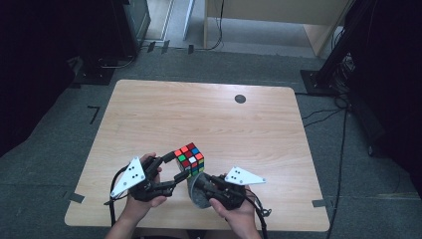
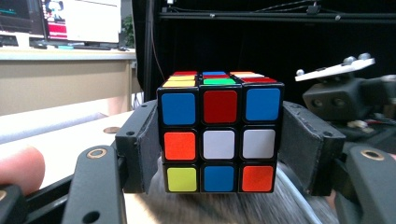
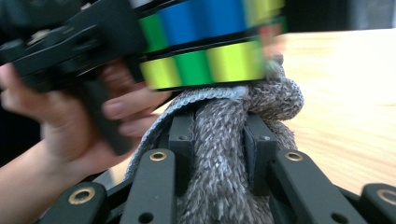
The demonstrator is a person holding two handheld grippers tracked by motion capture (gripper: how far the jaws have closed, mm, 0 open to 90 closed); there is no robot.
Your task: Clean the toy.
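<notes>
A scrambled colour cube [image 1: 189, 160] hangs above the front of the wooden table [image 1: 209, 114], and my left gripper [image 1: 175, 168] is shut on its two sides. In the left gripper view the cube [image 2: 218, 133] sits between the black pads [image 2: 148, 144], blue, red and white squares facing the camera. My right gripper [image 1: 197, 185] is shut on a bunched grey knitted cloth [image 1: 197, 195] and holds it up against the cube's underside. In the right gripper view the cloth [image 3: 219, 154] is squeezed between the pads [image 3: 181, 140], with the cube's [image 3: 205, 60] green and yellow edge right above it.
A small dark round mark [image 1: 240, 98] lies near the table's far edge. Black stands and cables [image 1: 343, 74] are on the floor to the right. A light wooden cabinet [image 1: 278, 20] stands beyond the table. A screen [image 2: 79, 21] glows in the background.
</notes>
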